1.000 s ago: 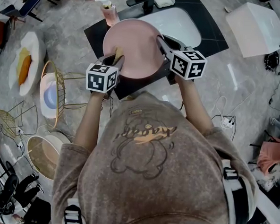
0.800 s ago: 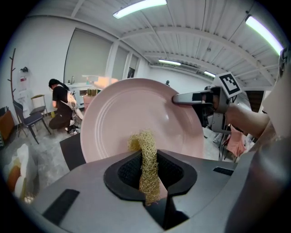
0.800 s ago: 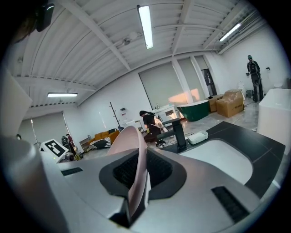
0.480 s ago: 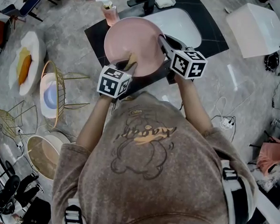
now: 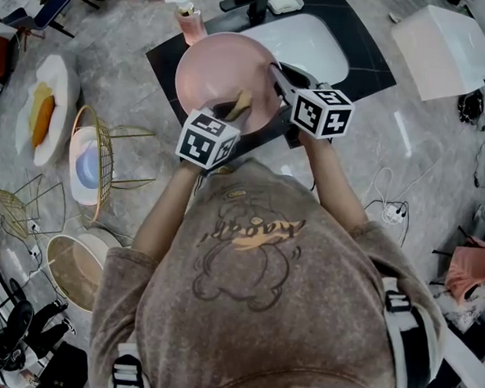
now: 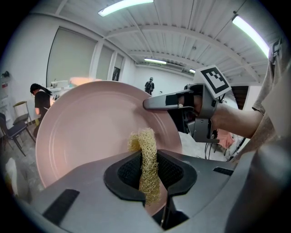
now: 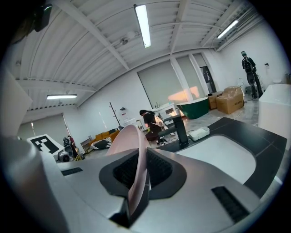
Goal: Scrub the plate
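While the right gripper (image 7: 138,175) pinches the pink plate (image 5: 221,73) by its rim, tilted on edge over the near-left side of the sink (image 5: 317,42), the left gripper (image 6: 148,170) clamps a loofah strip (image 6: 146,150) at its face. Scrubbing looks under way, not finished, though no suds or dirt show. The plate faces away from the sink, and the strip's long axis runs out of the jaws toward it.

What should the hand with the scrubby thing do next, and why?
Probably drag the scrubber across the plate toward its far rim. The left gripper pinches the scrubber low on the plate's face, and the right gripper clamps the rim in its fingers, so the plate looks steady enough to rub.
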Available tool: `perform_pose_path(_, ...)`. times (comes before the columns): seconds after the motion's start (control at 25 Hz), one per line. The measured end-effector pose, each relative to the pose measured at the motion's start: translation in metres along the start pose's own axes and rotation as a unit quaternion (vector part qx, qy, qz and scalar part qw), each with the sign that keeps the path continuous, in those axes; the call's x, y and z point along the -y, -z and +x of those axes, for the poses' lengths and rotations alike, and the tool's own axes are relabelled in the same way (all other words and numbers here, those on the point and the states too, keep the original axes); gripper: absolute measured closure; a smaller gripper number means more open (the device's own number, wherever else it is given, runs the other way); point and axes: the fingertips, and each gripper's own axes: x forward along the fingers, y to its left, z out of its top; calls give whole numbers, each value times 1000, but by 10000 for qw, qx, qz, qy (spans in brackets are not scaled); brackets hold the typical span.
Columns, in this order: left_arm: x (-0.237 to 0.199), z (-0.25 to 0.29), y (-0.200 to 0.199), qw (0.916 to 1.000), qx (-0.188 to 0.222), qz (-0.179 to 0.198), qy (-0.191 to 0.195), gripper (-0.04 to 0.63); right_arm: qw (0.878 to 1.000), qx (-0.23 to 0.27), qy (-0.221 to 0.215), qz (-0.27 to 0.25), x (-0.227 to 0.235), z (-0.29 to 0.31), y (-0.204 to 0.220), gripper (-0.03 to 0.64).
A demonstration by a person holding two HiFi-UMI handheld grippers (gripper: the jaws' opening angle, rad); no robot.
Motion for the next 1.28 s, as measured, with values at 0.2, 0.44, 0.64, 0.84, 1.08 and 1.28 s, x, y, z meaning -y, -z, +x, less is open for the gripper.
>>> perform_pose_path(0.2,2,2,-10,9999,64,90,52,518,9998,-75,-117,-107,-7,1,6,581)
perform_pose_path(0.44,-8,-1,-26,9996,231,127,-41,518,9991,-239,-283,-225,-16,3,16,583)
perform_pose_path(0.64,-24,-7,-41,9990,375,136,-214,518,9985,-322,-362,-244,-21,5,21,584)
perform_pose_path(0.84,-42,-16,-50,9979,477,141,-404,518,9980,-381,-425,-280,-25,6,24,584)
perform_pose_path(1.08,-70,-28,-46,9964,480,32,-703,518,9976,-438,-443,-290,-24,5,28,586)
perform_pose_path(1.28,-92,-36,-31,9949,417,-170,-901,517,9973,-514,-430,-315,-20,6,31,585)
